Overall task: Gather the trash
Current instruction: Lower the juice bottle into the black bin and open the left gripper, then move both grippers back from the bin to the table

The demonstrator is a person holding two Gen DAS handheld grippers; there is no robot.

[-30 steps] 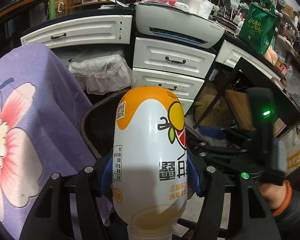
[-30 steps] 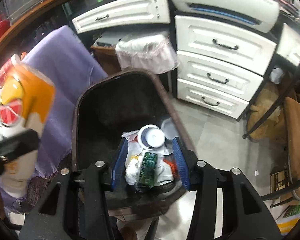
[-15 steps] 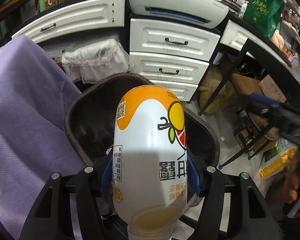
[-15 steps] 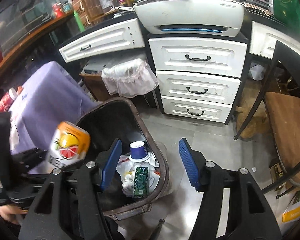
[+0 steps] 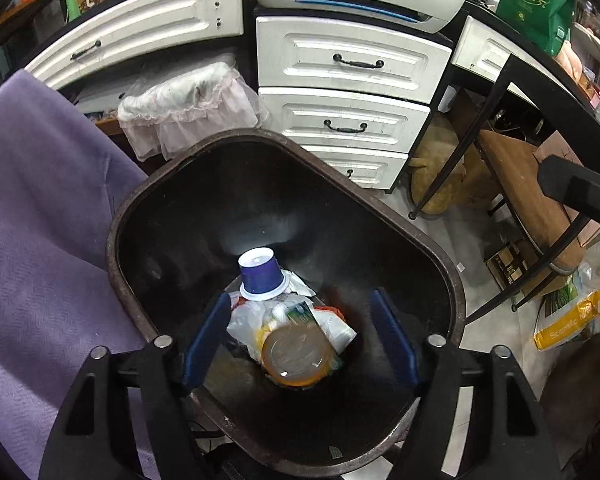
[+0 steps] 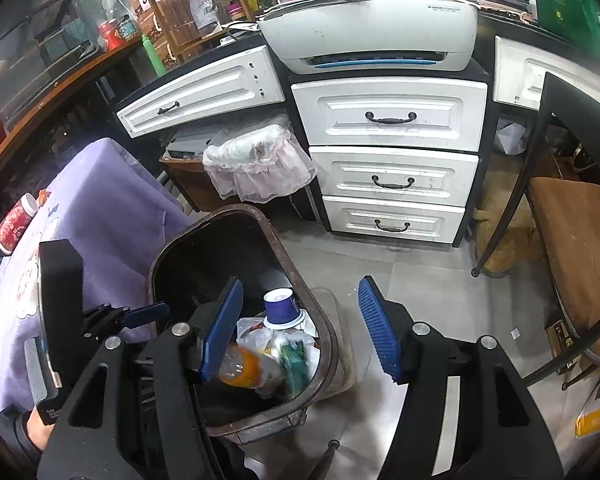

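Above the dark trash bin (image 5: pixel 440 256), the left gripper (image 5: pixel 300 340) hangs spread and empty; an orange bottle (image 5: pixel 296 354) lies on the rubbish inside. Right gripper (image 6: pixel 300 330) is spread too, near the bin's right rim.

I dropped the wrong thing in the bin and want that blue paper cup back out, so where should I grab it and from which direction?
Judging by its pose, grip the blue paper cup across its tapered side wall, coming straight down from above. It stands upside down on the trash pile inside the bin, base up and clear of the orange bottle, so its sides look free.
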